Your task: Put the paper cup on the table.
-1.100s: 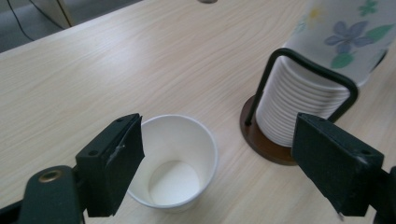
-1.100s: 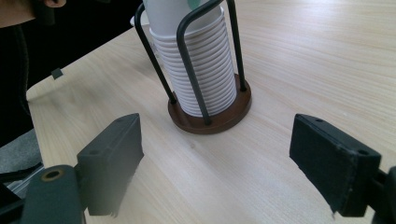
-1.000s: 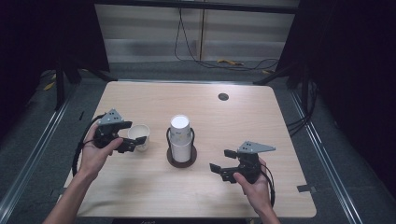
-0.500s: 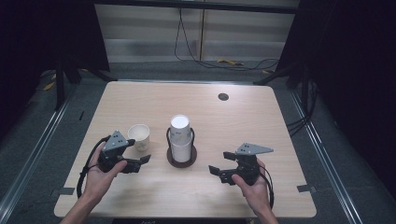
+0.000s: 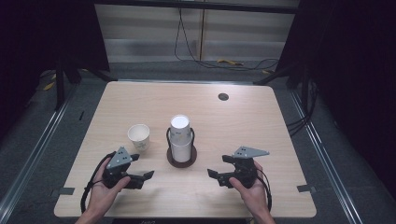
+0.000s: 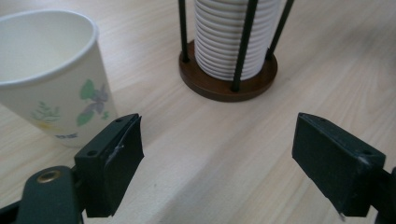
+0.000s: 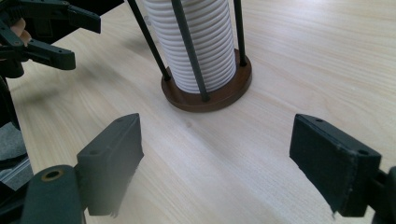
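A: What is laid out, from the biggest thing down?

B: A wooden table point(image 5: 140, 102) is seen, and at its middle a stack of paper cups point(image 5: 180, 140) is kept upright in a wire holder on a round brown base point(image 6: 229, 81). A single paper cup point(image 5: 138, 136), printed with a small flower, is stood mouth up just to the left of the holder, apart from it.

A: And the grippers?

B: The left gripper point(image 5: 140, 176) is held near the table's front edge, below the single cup, its jaws spread wide with nothing between them. The right gripper point(image 5: 219, 173) is held at the front right, likewise spread and empty.

A: Which step is judged to be in hand?

B: One cup is taken to be already set out; neither gripper is engaged. A further cup would probably be drawn next, which would call for the stack's top rim to be approached from above and pinched lightly, so that one cup alone is lifted.
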A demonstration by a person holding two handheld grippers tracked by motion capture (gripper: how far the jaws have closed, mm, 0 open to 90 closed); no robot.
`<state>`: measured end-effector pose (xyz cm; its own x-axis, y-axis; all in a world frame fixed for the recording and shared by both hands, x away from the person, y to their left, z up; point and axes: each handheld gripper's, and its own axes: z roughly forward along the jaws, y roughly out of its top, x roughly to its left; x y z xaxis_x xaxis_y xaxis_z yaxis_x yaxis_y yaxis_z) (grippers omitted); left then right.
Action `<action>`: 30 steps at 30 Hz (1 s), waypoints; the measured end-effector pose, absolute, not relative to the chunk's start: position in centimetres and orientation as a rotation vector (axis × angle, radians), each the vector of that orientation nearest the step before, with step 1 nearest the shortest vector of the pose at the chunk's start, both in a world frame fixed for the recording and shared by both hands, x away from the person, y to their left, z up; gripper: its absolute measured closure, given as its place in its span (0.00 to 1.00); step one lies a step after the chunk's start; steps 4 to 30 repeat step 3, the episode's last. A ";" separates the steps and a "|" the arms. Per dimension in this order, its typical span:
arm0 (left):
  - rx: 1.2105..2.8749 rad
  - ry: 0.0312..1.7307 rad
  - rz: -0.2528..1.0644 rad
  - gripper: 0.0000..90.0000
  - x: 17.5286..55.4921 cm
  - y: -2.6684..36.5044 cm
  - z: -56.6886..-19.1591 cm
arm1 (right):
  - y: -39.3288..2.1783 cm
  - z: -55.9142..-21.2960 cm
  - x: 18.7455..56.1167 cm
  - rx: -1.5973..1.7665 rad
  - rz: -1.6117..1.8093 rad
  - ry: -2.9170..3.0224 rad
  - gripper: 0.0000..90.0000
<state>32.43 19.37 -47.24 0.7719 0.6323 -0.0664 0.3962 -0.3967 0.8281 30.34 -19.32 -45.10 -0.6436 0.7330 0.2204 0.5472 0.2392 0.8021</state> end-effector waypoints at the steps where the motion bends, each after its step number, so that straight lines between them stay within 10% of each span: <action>1: 2.025 0.777 0.318 0.18 32.4 19.3 -47.4 | -19.3 -45.2 30.4 1.209 1.355 2.307 0.19; 30: 2.024 0.776 0.322 0.18 32.3 19.3 -47.6 | -19.3 -45.3 30.4 1.221 1.350 2.296 0.19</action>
